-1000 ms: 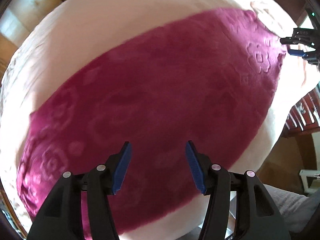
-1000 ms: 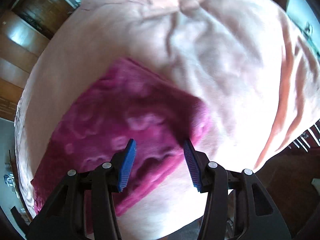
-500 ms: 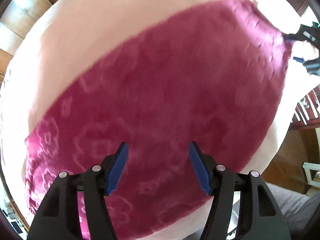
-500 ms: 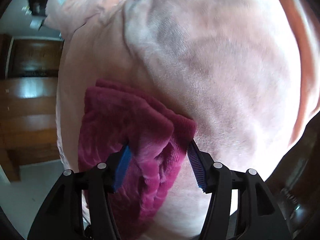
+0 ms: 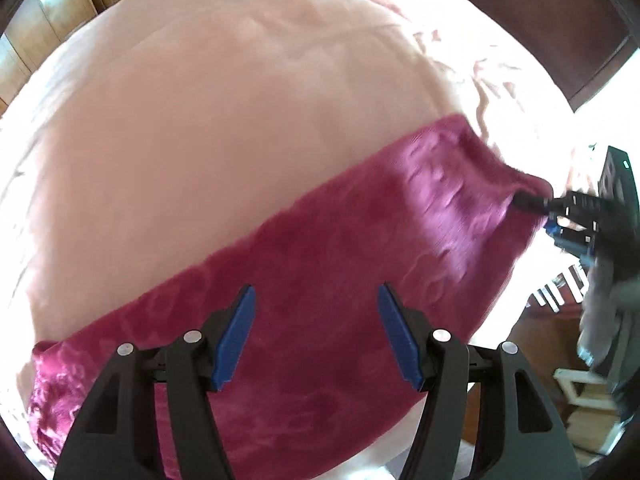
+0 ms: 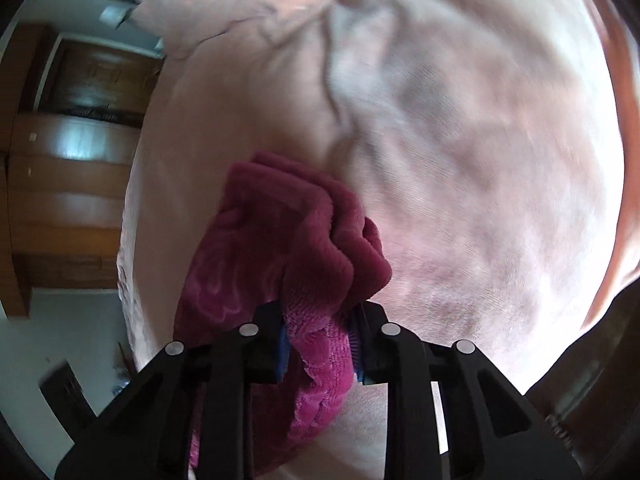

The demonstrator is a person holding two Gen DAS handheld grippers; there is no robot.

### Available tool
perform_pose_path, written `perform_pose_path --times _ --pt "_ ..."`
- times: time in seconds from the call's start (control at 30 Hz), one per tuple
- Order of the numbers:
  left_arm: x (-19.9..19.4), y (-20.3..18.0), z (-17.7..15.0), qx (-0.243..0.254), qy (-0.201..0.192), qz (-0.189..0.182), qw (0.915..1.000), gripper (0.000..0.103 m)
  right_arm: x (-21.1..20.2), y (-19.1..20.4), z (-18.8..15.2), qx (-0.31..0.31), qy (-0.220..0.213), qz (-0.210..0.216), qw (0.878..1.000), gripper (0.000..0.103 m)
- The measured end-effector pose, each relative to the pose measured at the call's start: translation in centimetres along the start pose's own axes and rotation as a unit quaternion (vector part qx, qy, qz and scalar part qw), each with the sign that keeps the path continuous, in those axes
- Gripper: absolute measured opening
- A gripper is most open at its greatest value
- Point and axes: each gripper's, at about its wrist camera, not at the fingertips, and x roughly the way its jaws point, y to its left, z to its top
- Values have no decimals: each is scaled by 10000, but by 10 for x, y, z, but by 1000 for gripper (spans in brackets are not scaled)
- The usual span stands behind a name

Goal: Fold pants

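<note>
The pants (image 5: 320, 320) are magenta fleece with a faint embossed pattern, and they lie on a pink-covered bed (image 5: 220, 120). In the left wrist view they form one long band. Its long axis runs diagonally from the lower left of the frame up to the right. The lower-left end and part of the near edge are cut off by the frame border and by the black arms of the left hand-held gripper (image 5: 314, 334). Motion blur softens the pattern, so the waistband and leg ends cannot be told apart.

The left hand-held gripper is spread wide. Its blue pads (image 5: 236, 332) hover over the middle of the band with nothing between them. Whether the pads touch the cloth cannot be determined.

The right hand-held gripper (image 6: 320, 340) is clamped on the upper-right end of the pants (image 6: 304, 248). In the right wrist view the fleece bunches into thick folds that rise from between the fingers. The folds cover most of the blue pads (image 6: 282, 346), of which only slivers show. The same gripper (image 5: 536, 212) appears at the right edge of the left wrist view, blurred, with one dark finger lying on top of the cloth corner.

The bed cover (image 6: 460, 160) is wrinkled beyond the gripped end. Wooden furniture (image 6: 68, 184) stands at the left of the right wrist view, out of focus.
</note>
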Motion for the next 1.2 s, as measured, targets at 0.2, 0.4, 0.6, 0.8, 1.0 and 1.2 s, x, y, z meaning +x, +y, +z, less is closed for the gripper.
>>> perform_pose_path --times 0.2,0.4,0.6,0.8,1.0,1.2 --pt "-23 -5 19 44 15 -277 9996 63 -26 58 -20 -1175 -322 -283 9922 23" --pt "-37 -14 49 38 -133 -883 9960 64 -36 119 -58 -2688 -580 -663 9592 23" --pt "-57 -10 64 -35 -230 -1692 9853 78 -29 166 -104 -3924 -656 -811 9139 23" --pt "-58 4 63 -260 229 -2189 9751 87 -23 186 -138 -4481 -541 -745 8892 23" --pt "-47 2 50 -128 732 -2376 9685 87 -20 205 -163 -4982 -519 -714 8626 23" --pt "-45 -2 35 156 1077 -2171 9701 87 -16 218 -192 -5384 -507 -623 8388 23"
